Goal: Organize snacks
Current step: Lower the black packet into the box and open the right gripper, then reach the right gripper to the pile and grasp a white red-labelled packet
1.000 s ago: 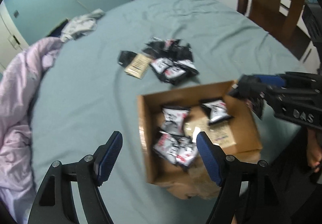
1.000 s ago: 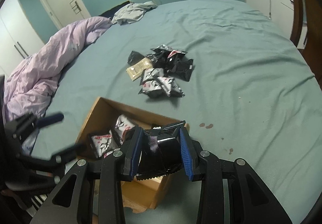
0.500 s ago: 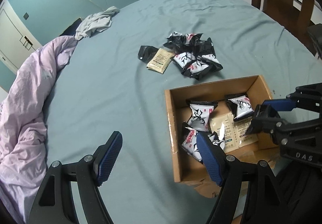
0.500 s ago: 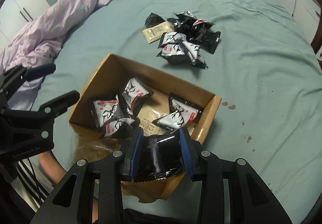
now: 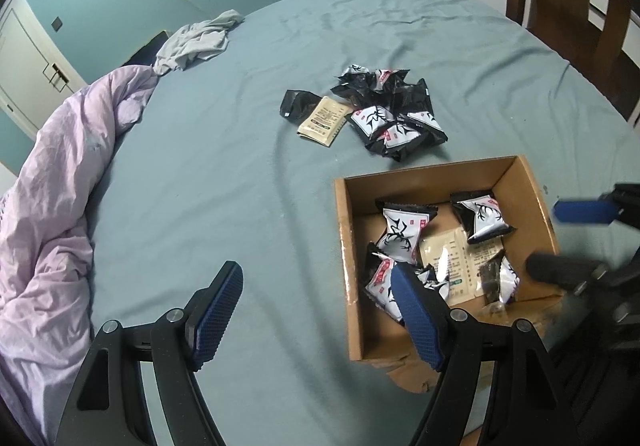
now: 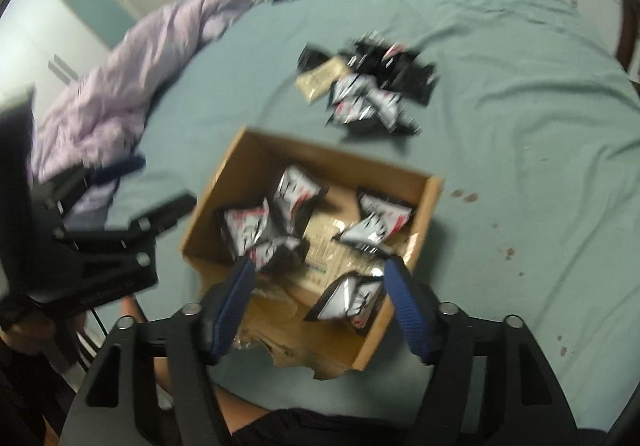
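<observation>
Half a second back our right gripper was clamped on a black snack packet over the near edge of the cardboard box; its jaws have just been opening, and that packet now lies free in the box's near corner, below and between the spread fingers, touching neither pad as far as the blurred right wrist view lets us tell. We see the blue pads standing well apart on either side of it.

Our left gripper hovers open with nothing between its jaws, one finger over the bare teal sheet, the other over the box's near left part.

Inside the box lie several black-and-white packets on top of beige sachets. Beyond the box, apart from it on the sheet, the loose pile of snacks waits, with one beige sachet at its left edge. We see a lilac duvet bunched along the left side.
</observation>
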A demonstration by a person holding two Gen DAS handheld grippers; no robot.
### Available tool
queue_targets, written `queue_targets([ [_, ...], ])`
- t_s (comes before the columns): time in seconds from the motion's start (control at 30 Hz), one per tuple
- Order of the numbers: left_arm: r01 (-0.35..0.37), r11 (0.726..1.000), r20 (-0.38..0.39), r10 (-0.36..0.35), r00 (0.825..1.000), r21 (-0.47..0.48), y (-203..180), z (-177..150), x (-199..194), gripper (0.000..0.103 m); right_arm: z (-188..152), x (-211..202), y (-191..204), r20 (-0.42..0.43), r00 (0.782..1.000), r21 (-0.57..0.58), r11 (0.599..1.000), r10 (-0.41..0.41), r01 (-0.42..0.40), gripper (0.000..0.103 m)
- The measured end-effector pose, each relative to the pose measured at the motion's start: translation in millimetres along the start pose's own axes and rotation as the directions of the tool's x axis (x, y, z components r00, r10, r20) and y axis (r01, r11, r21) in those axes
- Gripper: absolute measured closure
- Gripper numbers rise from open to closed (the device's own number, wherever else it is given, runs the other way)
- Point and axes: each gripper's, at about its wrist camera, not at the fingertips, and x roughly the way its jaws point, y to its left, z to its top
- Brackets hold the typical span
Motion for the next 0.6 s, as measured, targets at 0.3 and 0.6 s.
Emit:
queue_targets([
  [0.3,0.013,1.000,0.017,-0.013,1.000,0.015,-7.0,4.0,-4.0,0.025,8.0,-34.0,-33.2,0.138,0.987,0.161,0.985,-0.078,0.055,0.033],
  [0.6,0.031,1.000,0.025,-0.031,0.999,0.004,-8.2,10.4,-3.3,0.022,43.9,9.8,-92.7,0.016,0.998,0.344,0.938,-0.053,0.045,0.033],
])
